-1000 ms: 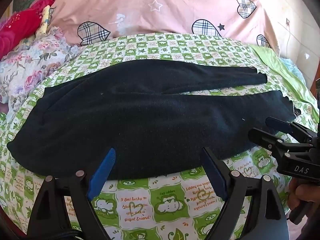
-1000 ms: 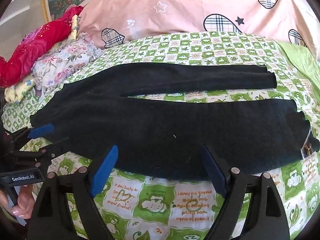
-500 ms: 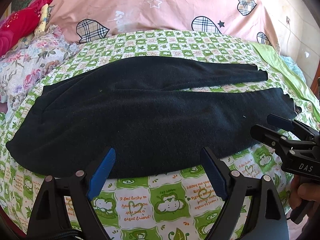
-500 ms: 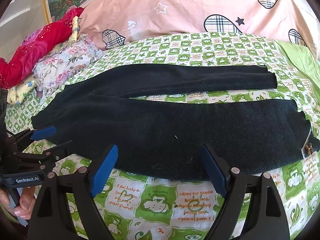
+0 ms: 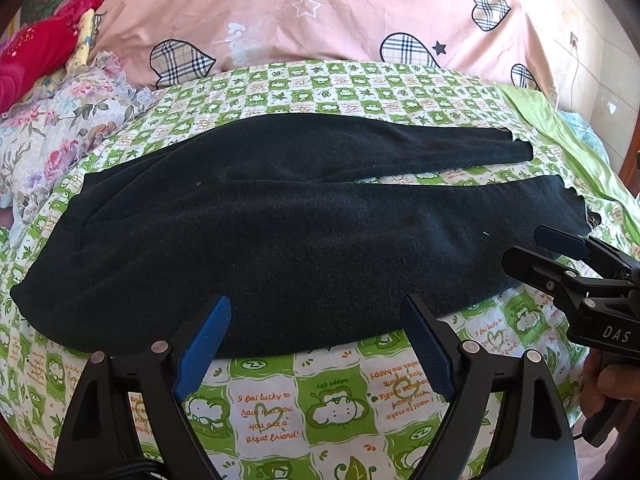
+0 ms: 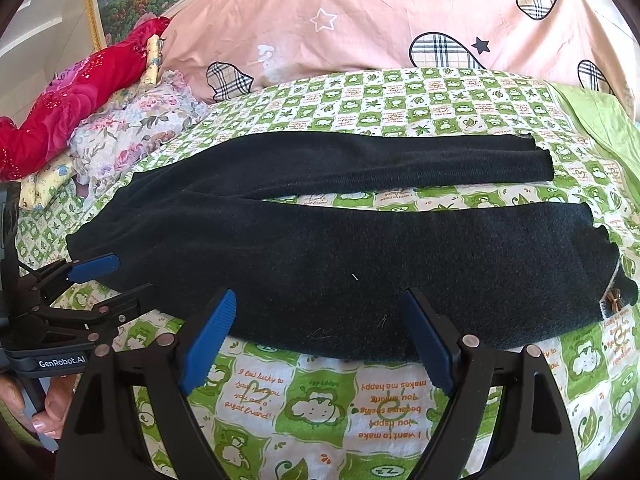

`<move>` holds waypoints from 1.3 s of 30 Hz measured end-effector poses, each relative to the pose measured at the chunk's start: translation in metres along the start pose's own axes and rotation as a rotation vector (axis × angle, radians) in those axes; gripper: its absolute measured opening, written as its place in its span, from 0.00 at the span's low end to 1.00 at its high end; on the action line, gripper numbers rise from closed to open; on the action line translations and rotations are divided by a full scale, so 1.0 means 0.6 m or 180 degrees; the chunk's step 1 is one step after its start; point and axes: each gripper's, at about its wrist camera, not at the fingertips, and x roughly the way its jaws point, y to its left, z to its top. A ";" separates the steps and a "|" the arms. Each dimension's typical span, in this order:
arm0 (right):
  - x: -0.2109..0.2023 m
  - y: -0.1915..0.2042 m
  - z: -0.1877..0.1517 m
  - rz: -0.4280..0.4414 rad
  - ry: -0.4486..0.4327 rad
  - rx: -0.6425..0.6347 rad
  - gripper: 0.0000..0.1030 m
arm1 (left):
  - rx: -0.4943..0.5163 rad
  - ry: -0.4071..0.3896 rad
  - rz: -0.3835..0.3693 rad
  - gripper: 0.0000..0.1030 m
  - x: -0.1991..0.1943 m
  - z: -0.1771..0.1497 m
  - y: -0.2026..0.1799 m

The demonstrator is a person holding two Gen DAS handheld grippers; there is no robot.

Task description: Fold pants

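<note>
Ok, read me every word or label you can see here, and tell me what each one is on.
"DAS": black right gripper body.
"GenRobot.AI": black left gripper body.
"I feel lucky to have met you, you are a great friend!": green checked cartoon bedsheet.
"I want to make you happy because your smile makes me happy": same sheet, upside down.
Pink pillow lettering: blurred.

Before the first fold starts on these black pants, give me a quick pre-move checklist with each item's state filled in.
1. Black pants lie flat on the green checkered sheet: ok.
2. Legs apart, sheet showing between them: ok.
3. Left gripper open, fingers empty, at the pants' near edge: ok.
4. Right gripper open, fingers empty, at the near edge: ok.
5. Floral bedding and pink quilt clear of the pants: ok.
6. Whether the fingers already touch the fabric: cannot tell.
7. Small brown item at the near cuff, loose or attached: cannot tell.
</note>
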 end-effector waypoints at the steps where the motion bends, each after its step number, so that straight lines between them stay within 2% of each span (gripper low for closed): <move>1: -0.001 0.000 0.000 0.0002 0.0002 0.0003 0.82 | 0.0002 -0.0001 0.0002 0.85 0.000 0.000 0.000; 16: -0.001 -0.001 0.000 0.0018 0.0007 0.0009 0.82 | 0.0015 0.0038 -0.0025 0.85 0.008 0.002 0.001; 39: -0.004 -0.009 0.012 0.0062 0.0010 0.0079 0.82 | 0.0030 0.0149 -0.0206 0.85 0.027 0.017 0.007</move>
